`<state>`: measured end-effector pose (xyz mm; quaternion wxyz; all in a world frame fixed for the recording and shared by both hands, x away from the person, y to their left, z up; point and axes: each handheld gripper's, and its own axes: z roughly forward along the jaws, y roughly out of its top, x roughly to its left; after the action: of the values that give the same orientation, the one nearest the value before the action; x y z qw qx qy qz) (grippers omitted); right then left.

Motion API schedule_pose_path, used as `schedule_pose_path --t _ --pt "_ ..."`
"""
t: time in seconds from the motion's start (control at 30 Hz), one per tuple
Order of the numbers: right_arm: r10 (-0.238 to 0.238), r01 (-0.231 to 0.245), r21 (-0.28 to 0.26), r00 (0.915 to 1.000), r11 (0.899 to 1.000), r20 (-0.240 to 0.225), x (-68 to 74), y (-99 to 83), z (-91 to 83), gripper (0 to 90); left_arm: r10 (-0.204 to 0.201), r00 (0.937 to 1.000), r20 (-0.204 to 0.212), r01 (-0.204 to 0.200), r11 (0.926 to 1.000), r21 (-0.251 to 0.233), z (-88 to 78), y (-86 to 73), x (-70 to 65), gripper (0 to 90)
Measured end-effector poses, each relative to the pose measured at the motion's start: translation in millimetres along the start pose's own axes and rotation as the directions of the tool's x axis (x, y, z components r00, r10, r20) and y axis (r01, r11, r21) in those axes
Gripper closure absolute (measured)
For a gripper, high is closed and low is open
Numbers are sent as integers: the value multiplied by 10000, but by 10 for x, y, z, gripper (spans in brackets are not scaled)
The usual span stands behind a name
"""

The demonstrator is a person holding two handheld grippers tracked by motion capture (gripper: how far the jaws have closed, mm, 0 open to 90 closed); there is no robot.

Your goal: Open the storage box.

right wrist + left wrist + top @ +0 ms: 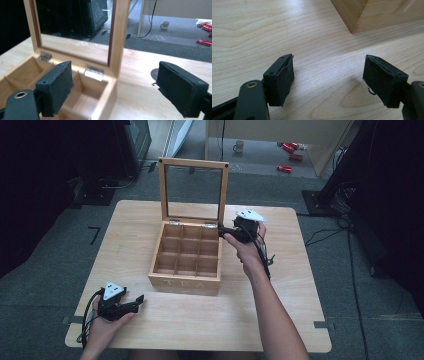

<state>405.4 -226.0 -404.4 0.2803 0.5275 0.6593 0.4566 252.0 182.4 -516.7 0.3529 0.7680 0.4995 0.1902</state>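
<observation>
A wooden tea box (pixel 186 254) with several empty compartments stands mid-table, its glass-paned lid (pixel 193 190) raised upright. My right gripper (pixel 223 230) hovers at the box's back right corner, beside the lid's hinge side, jaws open and empty. In the right gripper view the box's corner (pixel 110 85) lies between the open pads (pixel 58 86), below them. My left gripper (pixel 140 301) rests near the table's front left, open and empty. Its view shows bare wood between the pads (pixel 283 78) and the box's front corner (pixel 352 15) ahead.
The light wooden table (pixel 280 310) has bare room in front of and right of the box. A round hole (pixel 155 74) shows in the tabletop near the right jaw. On the floor beyond lie a mug (pixel 239 146) and red packets (pixel 290 150). Cables trail at right.
</observation>
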Motion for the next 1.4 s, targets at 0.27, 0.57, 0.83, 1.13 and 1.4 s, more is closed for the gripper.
schedule_pose_path --t 0.27,0.57,0.83,1.13,1.4 --pt "167 -168 65 9998 9998 144 -227 -356 -328 132 334 9993 -173 -331 9993 160 9 1 -35 218" --pt "211 -221 439 9995 9988 226 -473 -757 -655 132 706 9970 -306 -695 9969 358 29 3 -77 146" --pt "411 -427 682 9988 9968 248 -657 -1110 -970 132 673 9970 -381 -658 9971 395 31 5 -78 128" --pt "467 -529 919 9966 9944 676 -847 -1439 -1301 134 672 9969 -401 -656 9970 407 28 2 -79 126" --pt "441 -591 1386 9930 9886 1095 -1008 -1718 -1568 133 674 9969 -403 -658 9970 399 27 1 -80 126"
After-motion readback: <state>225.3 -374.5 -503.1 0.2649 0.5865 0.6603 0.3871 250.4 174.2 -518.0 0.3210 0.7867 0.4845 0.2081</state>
